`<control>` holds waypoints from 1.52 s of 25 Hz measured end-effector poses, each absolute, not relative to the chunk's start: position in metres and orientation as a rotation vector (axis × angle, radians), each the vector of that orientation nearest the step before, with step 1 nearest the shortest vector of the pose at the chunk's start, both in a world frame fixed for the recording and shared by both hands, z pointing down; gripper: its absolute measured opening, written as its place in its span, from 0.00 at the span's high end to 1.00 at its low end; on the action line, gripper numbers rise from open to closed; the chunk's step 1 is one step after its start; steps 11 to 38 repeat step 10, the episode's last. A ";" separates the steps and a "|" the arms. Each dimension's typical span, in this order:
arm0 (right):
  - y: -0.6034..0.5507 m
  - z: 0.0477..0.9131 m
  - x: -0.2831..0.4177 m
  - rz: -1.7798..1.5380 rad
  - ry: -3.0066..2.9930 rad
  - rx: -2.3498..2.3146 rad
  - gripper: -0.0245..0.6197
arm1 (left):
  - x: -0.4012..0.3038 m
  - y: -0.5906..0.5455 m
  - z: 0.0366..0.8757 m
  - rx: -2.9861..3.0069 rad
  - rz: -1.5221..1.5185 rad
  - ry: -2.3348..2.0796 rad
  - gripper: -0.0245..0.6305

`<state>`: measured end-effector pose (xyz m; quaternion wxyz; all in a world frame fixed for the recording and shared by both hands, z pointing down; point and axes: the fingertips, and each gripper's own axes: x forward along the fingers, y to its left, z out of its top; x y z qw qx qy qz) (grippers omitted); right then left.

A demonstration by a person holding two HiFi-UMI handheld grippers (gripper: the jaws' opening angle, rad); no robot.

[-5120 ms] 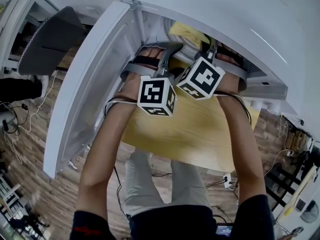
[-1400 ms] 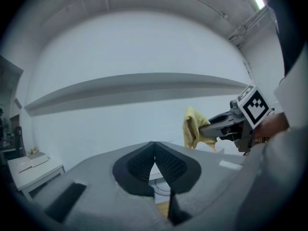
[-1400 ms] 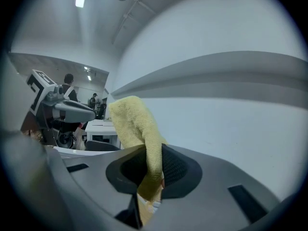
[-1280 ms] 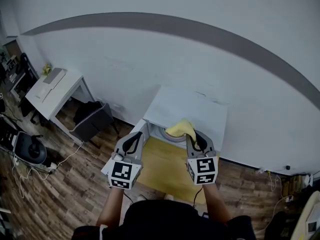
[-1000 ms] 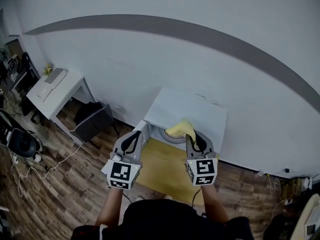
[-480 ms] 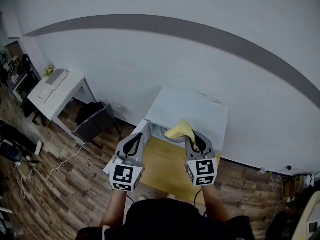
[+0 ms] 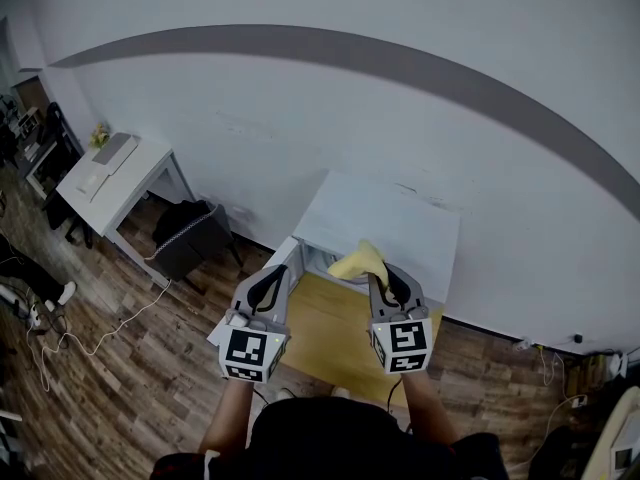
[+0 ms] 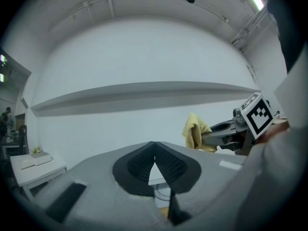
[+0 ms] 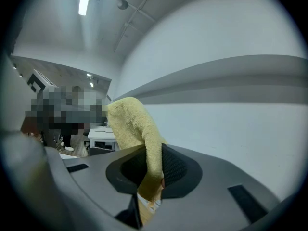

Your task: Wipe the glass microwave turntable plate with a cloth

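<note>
Had the right gripper pinched tight on the yellow cloth, with most of the cloth standing up above the jaws. Had the left gripper squeezed together on nothing at all. Held both up in the air, near the body and well apart from the white microwave at the far side of the wooden table. Touched nothing with the cloth.

Guessed from this that no wiping was going on at that moment. Could not pick out the glass plate for sure. Most likely sat inside the microwave's open front, too small and dark to tell. Could not tell either whether it was clean already or not wiped yet. If not wiped yet, needed to bring the cloth into the microwave and rub it over the glass.

Saw the whole place only from the head view: the microwave, the table under it, and both grippers side by side, the right one with a yellow tuft at its tip. Could not check the jaws from up there. Learned that from the gripper views. In the left gripper view, found two black pads meeting at their tips with no gap, plus the right gripper and its cloth off to the right. In the right gripper view, found the cloth squashed between the pads, with mostly wall behind.
</note>
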<state>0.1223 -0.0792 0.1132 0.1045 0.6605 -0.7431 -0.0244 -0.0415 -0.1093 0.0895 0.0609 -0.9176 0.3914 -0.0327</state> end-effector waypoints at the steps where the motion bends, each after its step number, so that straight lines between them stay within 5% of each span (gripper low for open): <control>1: -0.079 0.115 0.122 -0.068 -2.193 1.947 0.89 | -0.042 -0.109 0.090 -2.777 -0.100 1.183 0.93; 38: -0.085 0.116 0.123 -0.065 -2.192 1.949 0.89 | -0.037 -0.111 0.091 -2.777 -0.089 1.168 0.93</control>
